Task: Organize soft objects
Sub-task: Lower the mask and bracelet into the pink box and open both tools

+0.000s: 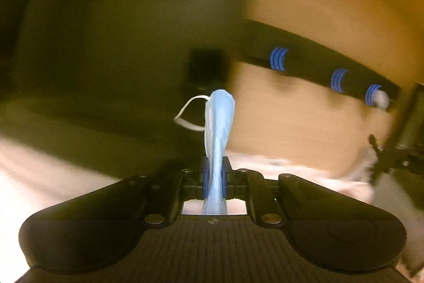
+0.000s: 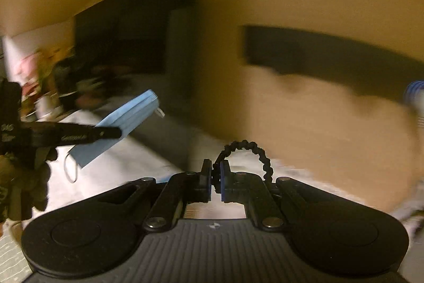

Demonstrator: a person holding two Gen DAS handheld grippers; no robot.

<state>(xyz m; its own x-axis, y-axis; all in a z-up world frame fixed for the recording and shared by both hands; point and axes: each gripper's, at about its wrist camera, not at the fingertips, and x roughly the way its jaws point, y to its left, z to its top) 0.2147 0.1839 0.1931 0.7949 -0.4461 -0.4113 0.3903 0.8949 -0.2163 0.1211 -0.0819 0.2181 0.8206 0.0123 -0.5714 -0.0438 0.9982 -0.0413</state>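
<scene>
My left gripper [image 1: 215,169] is shut on a light blue face mask [image 1: 218,123], which stands up folded between the pads with a white ear loop [image 1: 186,114] hanging to its left. In the right wrist view that same left gripper [image 2: 118,133] comes in from the left, clamping the face mask [image 2: 129,121] flat. My right gripper [image 2: 217,171] is shut on a black beaded hair tie [image 2: 249,146], whose loop arches up and to the right of the fingers. Both views are motion-blurred.
A black wall rail [image 1: 312,57] carries three blue hooks [image 1: 277,59], and the rightmost hook has a pale object [image 1: 381,98] on it. The rail [image 2: 318,57] also appears ahead of my right gripper. Blurred clutter [image 2: 53,76] sits at the far left above a white surface [image 2: 127,171].
</scene>
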